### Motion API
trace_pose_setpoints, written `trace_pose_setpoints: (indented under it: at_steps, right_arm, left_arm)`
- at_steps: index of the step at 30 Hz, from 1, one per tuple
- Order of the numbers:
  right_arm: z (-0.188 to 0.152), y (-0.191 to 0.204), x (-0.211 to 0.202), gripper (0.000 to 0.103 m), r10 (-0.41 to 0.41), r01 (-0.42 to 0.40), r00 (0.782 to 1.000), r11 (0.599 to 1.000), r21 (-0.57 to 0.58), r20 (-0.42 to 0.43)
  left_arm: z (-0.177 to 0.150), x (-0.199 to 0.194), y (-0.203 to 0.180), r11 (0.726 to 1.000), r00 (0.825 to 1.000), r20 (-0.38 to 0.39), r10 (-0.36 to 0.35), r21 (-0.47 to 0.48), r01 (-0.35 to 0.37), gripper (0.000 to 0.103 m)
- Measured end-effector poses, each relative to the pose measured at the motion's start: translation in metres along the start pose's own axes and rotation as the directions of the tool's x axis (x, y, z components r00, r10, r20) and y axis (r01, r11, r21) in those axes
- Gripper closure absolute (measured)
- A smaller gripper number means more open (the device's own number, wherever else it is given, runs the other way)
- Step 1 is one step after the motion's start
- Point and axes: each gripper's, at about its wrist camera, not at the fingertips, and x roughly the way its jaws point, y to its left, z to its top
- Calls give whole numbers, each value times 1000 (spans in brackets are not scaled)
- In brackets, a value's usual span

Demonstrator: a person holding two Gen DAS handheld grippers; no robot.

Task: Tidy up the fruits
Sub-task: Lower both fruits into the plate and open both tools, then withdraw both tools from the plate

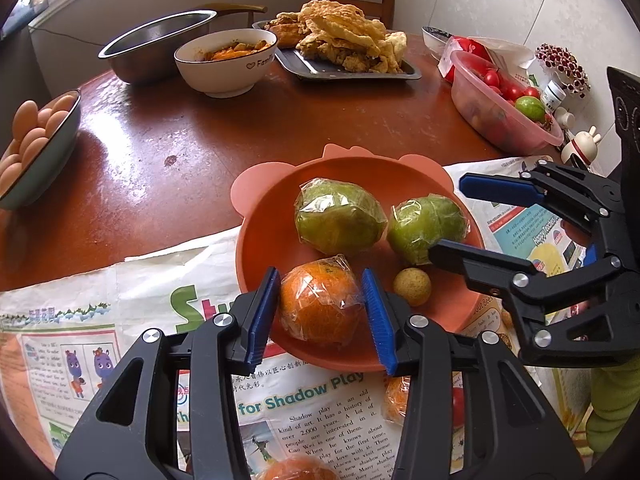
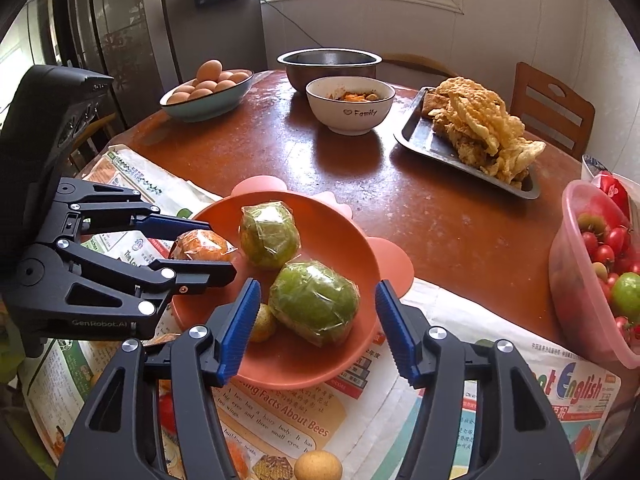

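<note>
An orange plate [image 1: 400,172] [image 2: 360,248] on newspaper holds two wrapped green fruits [image 1: 338,216] [image 1: 426,228], a wrapped orange [image 1: 320,306] [image 2: 204,245] and a small yellow-brown fruit [image 1: 412,286] [image 2: 262,322]. My left gripper [image 1: 320,314] [image 2: 200,248] straddles the orange, pads beside it with small gaps; I cannot tell if it grips. My right gripper [image 2: 316,328] [image 1: 460,220] is open around the nearer green fruit [image 2: 314,302], apart from it. Loose fruit lies on the newspaper: oranges [image 1: 296,468] [image 1: 396,400] and a small round one [image 2: 318,466].
A pink basin of tomatoes [image 1: 496,104] [image 2: 592,276] stands right. A tray of fried food [image 1: 344,44] [image 2: 476,132], a white bowl [image 1: 224,64] [image 2: 350,106], a steel bowl [image 1: 156,46] [image 2: 328,62] and an egg bowl [image 1: 36,144] [image 2: 208,92] stand behind.
</note>
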Motion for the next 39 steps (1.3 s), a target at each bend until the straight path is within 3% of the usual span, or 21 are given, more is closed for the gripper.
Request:
trace_pose_setpoints:
  at_steps: [4,18,29,39]
  right_arm:
    - [-2,0,-3,41,-3,3,1000,1000,6,3]
    - [-2,-2,-15,30,-25,24,999,999,33,32]
    - [-1,-1,-26,23,-42,40,998,998,41,52]
    - [0,-1,-41,12,-66,62,994,997,53,85]
  left_arm:
    - [1,-3,-1,1000,1000,9,1,-1,-1,59]
    - [1,-18,2,1000,999,41,24,-15,-23,48]
    - [0,-31,3,998,997,65,53,-24,-51,32]
    - [-1,-46,10,995,992,94,81,-58,-75,11]
